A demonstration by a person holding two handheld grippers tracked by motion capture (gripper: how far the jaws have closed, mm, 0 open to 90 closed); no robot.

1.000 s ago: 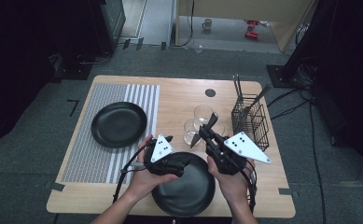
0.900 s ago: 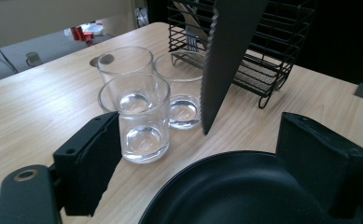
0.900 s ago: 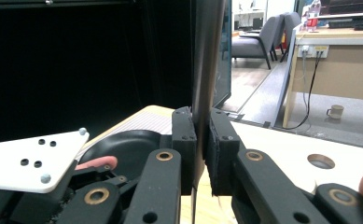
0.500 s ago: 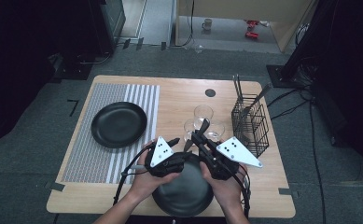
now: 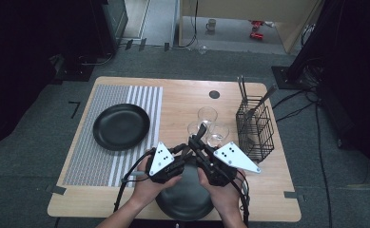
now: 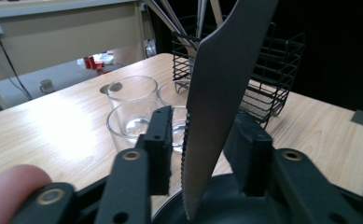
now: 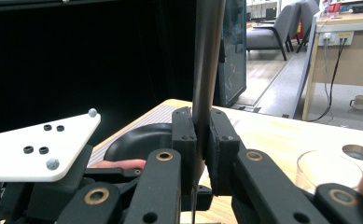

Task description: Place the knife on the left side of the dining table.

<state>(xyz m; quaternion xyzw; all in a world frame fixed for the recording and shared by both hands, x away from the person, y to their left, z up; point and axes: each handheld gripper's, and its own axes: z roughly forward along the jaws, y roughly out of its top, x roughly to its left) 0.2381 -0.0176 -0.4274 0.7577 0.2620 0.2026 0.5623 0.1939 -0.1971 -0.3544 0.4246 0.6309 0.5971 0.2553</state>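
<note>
Knife (image 6: 219, 88) upright between your left gripper (image 6: 207, 140) jaws; they've just been closing, pads not yet pressing the blade. Right gripper (image 7: 200, 140) is clenched on its handle, steadying it for the handover. Near black plate (image 5: 185, 197) sits just below both grippers, glasses (image 6: 135, 105) and cutlery basket (image 6: 268, 70) just beyond.

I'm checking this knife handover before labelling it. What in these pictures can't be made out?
- Knife: tip cut off by the top edge of the left gripper view; in the right gripper view the top edge cuts it off as well.
- Left gripper: the jaws have just been closing around the blade, but pad contact is unclear.
- Cutlery in the wire basket: too small in the high view to identify.
</note>
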